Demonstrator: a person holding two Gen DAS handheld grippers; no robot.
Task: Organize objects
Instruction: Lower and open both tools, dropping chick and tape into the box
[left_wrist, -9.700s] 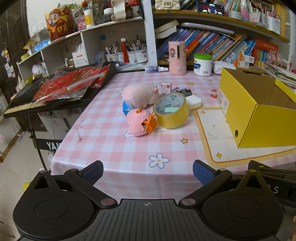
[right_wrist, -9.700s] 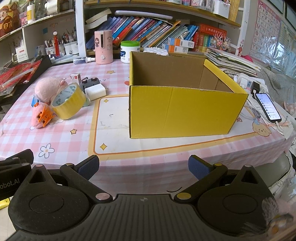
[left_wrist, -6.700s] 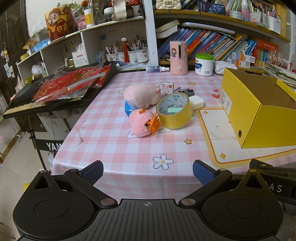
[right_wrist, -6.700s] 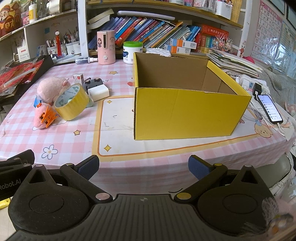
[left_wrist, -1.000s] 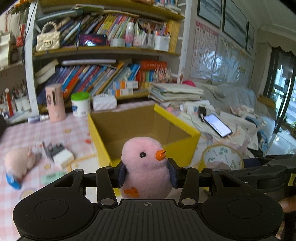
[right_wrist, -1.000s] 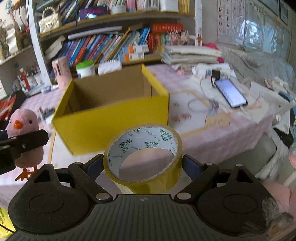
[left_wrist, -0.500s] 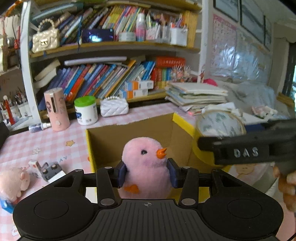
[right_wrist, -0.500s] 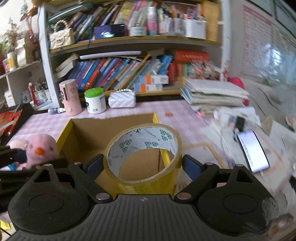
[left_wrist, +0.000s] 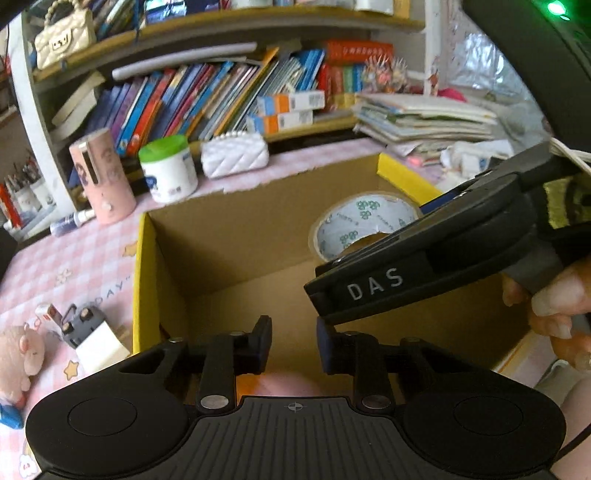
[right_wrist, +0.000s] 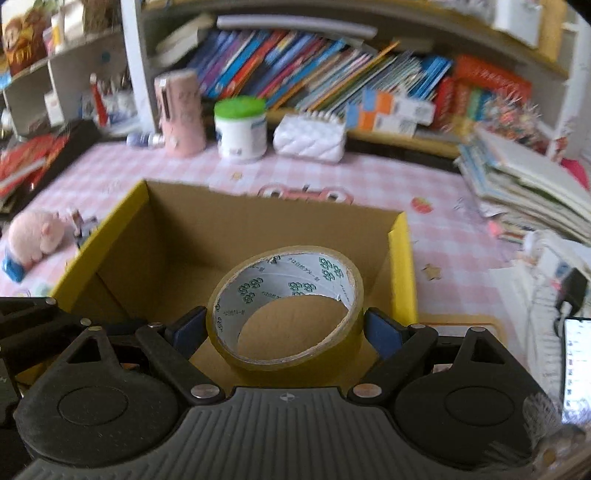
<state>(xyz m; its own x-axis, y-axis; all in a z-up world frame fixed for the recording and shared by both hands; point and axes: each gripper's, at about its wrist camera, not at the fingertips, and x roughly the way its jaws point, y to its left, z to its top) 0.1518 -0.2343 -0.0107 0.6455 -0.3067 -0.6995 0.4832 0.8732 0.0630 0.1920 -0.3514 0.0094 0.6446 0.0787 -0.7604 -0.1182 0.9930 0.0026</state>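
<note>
Both grippers hang over the yellow cardboard box (right_wrist: 400, 266). Right gripper (right_wrist: 284, 326) clamps the tape roll (right_wrist: 286, 314) above its floor; left gripper (left_wrist: 293, 343), just narrowed, grips nothing, pink chick (left_wrist: 284, 384) beneath.

Both our grippers point steeply down, close together.

Our left gripper (left_wrist: 293, 345) has just drawn its jaws in; they stand narrow with nothing between the pads. Our right gripper (right_wrist: 284, 328) keeps its jaws wide, the blue pads (right_wrist: 382, 334) pressing both sides of the tape roll (right_wrist: 286, 306) it carries. In the left wrist view it crosses just above the left one, fingers of our right hand (left_wrist: 557, 299) wrapped on its handle.
</note>
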